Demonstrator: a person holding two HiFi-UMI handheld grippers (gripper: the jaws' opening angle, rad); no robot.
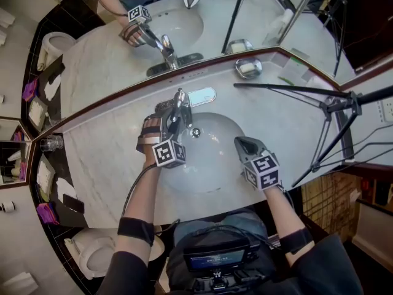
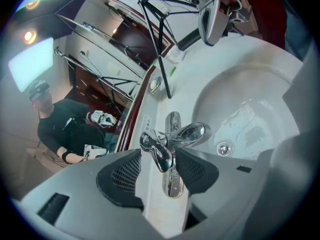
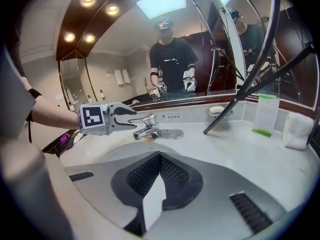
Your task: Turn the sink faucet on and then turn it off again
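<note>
"Where are the left tongs (image 1: 174, 112)?"

"At the back rim of the white oval sink basin (image 1: 209, 158). They're spread wide, with the lever (image 2: 156, 150) of the curved chrome faucet (image 2: 192, 133) between the pads, unsqueezed. The mirror's edge is just behind."

"And the right tongs (image 1: 241, 142)?"

"Closed tight and empty, above the basin's right side. Past them the pale marble desk (image 1: 288, 128) lies bare up to the thin black tripod legs (image 1: 295, 91)."

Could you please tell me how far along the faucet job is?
Done: unclear; no stream leaves the spout, yet the basin shows wet patches, so water may already have run. In hand: the left gripper, jaws open, straddles the faucet lever without pressing it; the right gripper hangs shut and empty at the basin's edge. Left: possibly the whole on-and-off turn.
</note>
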